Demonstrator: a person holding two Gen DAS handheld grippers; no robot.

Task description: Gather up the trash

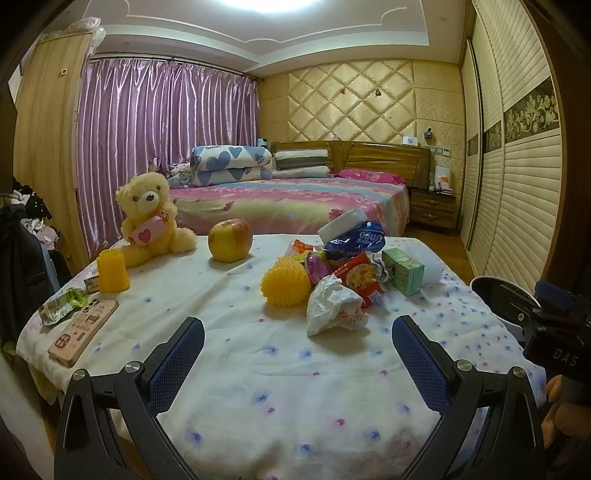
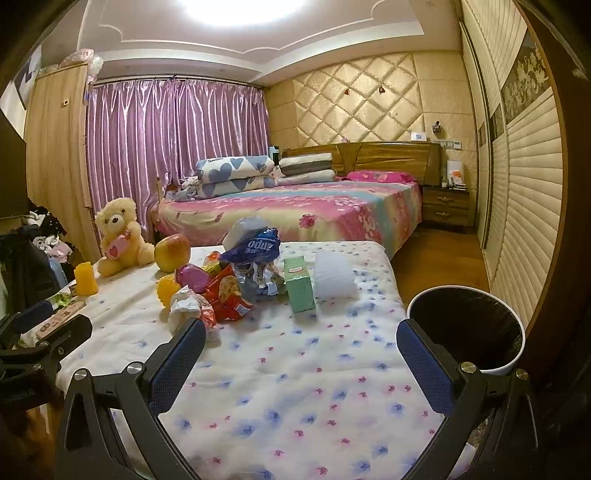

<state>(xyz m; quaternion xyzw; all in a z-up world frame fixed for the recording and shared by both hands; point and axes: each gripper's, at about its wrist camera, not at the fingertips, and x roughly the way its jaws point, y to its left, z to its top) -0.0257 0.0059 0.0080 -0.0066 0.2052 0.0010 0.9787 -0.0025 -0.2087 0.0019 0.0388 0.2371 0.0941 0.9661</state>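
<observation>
Two grippers, left (image 1: 297, 345) and right (image 2: 301, 349), hover spread and empty over the table's (image 1: 280, 398) near edge; trash (image 1: 347, 273) sits mid-table, bin (image 2: 469, 328) beside its right edge.

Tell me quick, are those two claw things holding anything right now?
Left gripper: open, holding nothing, above the tablecloth.
Right gripper: open, holding nothing.

Bedroom: purple curtains (image 1: 166, 122) on far wall, quilted beige headboard wall (image 1: 351, 99), wooden bed (image 2: 295, 210), nightstand (image 1: 432, 206), louvred wardrobe doors (image 2: 532, 184) right, bright ceiling light (image 1: 273, 3), wood floor (image 2: 439, 258).
</observation>
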